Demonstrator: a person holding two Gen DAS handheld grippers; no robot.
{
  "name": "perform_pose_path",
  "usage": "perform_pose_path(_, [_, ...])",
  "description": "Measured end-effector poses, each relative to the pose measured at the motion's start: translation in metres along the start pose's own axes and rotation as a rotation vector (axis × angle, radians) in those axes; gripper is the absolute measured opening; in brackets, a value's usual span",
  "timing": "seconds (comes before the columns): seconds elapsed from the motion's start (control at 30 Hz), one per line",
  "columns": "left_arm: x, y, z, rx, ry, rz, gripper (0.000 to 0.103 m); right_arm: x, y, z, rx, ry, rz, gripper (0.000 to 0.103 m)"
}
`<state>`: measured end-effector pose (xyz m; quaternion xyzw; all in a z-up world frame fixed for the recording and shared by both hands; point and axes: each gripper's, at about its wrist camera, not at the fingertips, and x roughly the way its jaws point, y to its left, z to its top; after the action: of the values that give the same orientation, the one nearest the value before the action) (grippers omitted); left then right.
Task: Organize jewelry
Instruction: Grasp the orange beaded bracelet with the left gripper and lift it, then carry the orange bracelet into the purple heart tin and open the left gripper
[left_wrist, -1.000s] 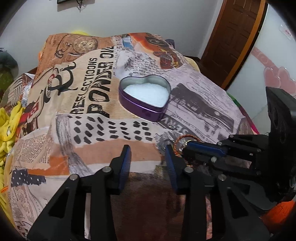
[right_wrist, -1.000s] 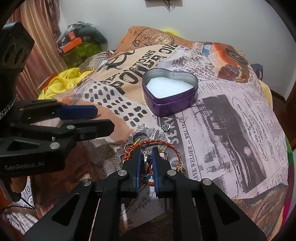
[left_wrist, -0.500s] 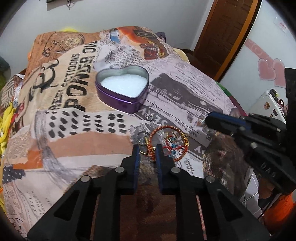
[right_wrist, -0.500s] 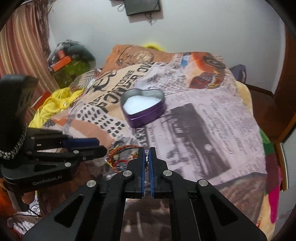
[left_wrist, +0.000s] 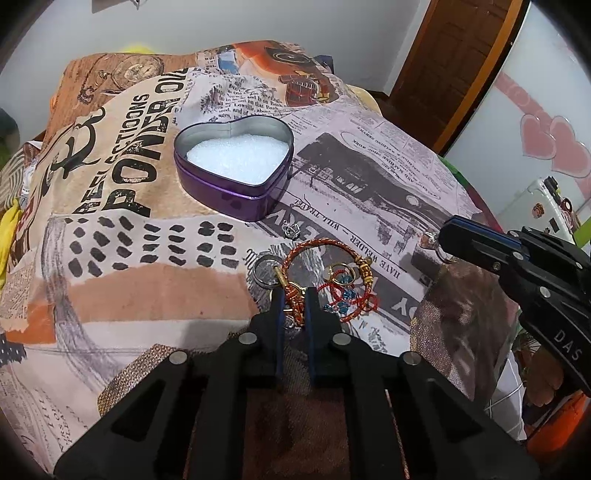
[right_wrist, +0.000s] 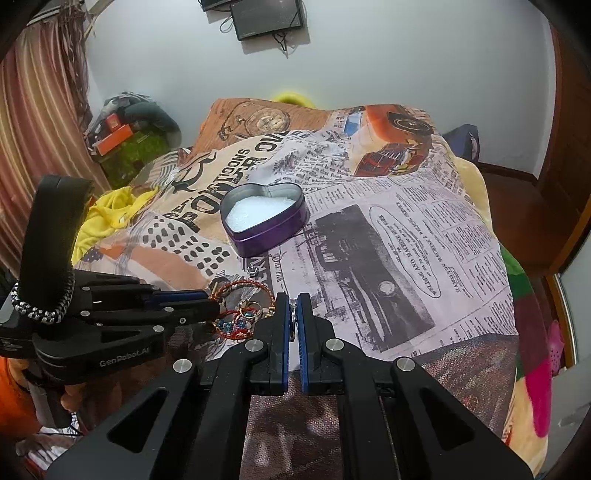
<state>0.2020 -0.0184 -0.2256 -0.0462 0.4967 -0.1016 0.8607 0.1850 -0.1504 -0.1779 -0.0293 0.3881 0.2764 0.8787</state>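
Observation:
A purple heart-shaped tin (left_wrist: 236, 173) with a white lining sits open on the printed bedspread; it also shows in the right wrist view (right_wrist: 264, 218). A red braided bracelet (left_wrist: 321, 247) lies in front of it with rings and blue-beaded pieces (left_wrist: 343, 291). My left gripper (left_wrist: 294, 295) is shut on the bracelet's gold clasp end (left_wrist: 291, 291). My right gripper (right_wrist: 292, 299) is shut on a small silver ring (right_wrist: 292, 314), held above the bed right of the pile. A small silver charm (left_wrist: 291, 229) lies near the tin.
The bedspread (left_wrist: 110, 184) covers the whole bed. A yellow cloth (right_wrist: 107, 218) lies at the left edge. A wooden door (left_wrist: 454, 55) stands at the far right. Cluttered items (right_wrist: 122, 129) sit by the curtain.
My left gripper moved right to the jewelry pile and closed on the bracelet's clasp end. My right gripper lifted up and back from the pile with the small ring.

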Motion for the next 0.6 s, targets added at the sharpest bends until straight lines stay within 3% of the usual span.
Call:
perform_pose_path(0.3, [-0.020, -0.001, 0.003, -0.006, -0.050, 0.007, 0.004, -0.010, -0.002, 0.000, 0.006, -0.018, -0.013, 0.004])
perform_pose_path(0.6, [-0.073, -0.007, 0.012, 0.028, -0.185, 0.034, 0.004, -0.025, 0.006, 0.005, -0.003, -0.048, -0.026, 0.004])
